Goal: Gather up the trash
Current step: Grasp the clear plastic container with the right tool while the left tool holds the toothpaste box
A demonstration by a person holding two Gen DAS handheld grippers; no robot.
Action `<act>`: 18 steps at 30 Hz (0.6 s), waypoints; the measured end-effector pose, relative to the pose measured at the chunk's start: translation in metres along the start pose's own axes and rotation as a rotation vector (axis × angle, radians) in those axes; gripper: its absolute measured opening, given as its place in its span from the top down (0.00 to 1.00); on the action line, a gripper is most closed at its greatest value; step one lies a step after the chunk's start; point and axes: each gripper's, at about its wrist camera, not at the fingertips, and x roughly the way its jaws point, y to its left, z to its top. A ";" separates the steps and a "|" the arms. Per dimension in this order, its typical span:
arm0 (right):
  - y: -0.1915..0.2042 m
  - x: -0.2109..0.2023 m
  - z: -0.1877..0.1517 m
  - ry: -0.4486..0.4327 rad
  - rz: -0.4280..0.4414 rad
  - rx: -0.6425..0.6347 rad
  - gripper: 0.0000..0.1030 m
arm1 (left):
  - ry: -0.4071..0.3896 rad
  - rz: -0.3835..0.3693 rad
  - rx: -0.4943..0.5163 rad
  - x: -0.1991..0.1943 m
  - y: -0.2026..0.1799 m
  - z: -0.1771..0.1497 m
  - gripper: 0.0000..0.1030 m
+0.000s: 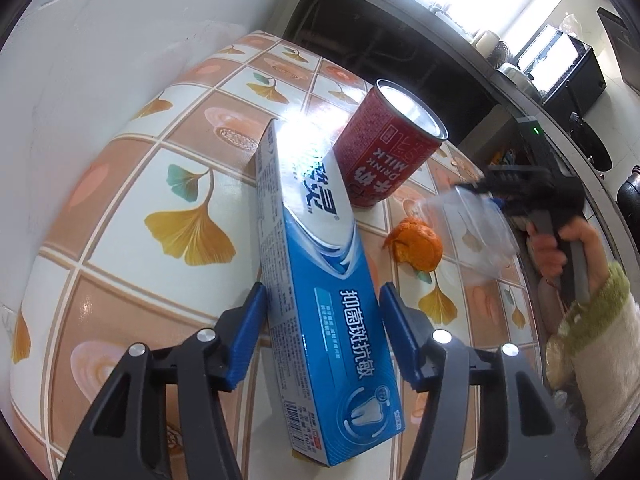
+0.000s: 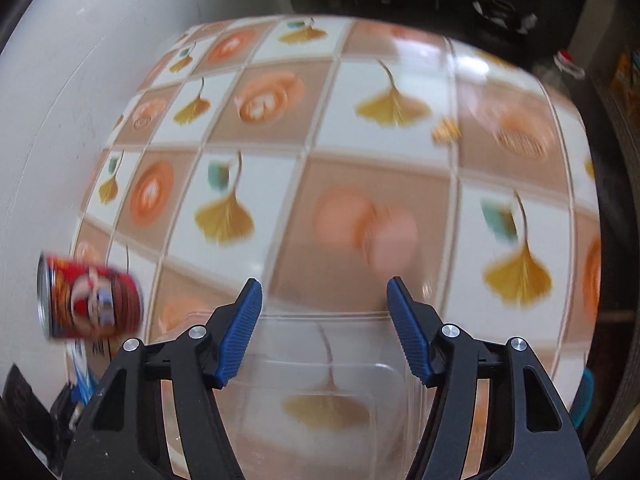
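Observation:
In the left wrist view a blue toothpaste box (image 1: 320,276) lies on the tiled table, and my left gripper (image 1: 322,300) is shut on its near part, a blue finger on each side. A red milk can (image 1: 384,148) stands behind the box; it also shows, blurred, in the right wrist view (image 2: 90,300). An orange peel (image 1: 416,246) lies to the right of the box. My right gripper (image 2: 322,298) holds a clear plastic container (image 2: 320,380) between its fingers above the table; the container also shows in the left wrist view (image 1: 476,224).
The table (image 1: 132,184) has a ginkgo-leaf tile pattern and stands against a white wall (image 1: 100,40). A dark counter with kitchen items (image 1: 540,72) runs behind and to the right. The right wrist view is motion-blurred.

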 end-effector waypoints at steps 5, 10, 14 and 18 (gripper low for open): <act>-0.016 -0.024 -0.065 0.011 0.017 0.050 0.39 | -0.002 -0.003 0.008 -0.006 0.000 -0.010 0.46; -0.023 -0.052 -0.119 0.025 0.086 0.107 0.31 | -0.001 0.000 0.012 -0.012 0.001 -0.016 0.46; -0.026 -0.075 -0.146 0.004 0.133 0.124 0.28 | -0.005 0.002 0.005 -0.016 0.003 -0.020 0.46; 0.005 -0.106 -0.163 -0.091 0.131 -0.145 0.17 | -0.002 0.000 0.008 -0.018 0.003 -0.024 0.46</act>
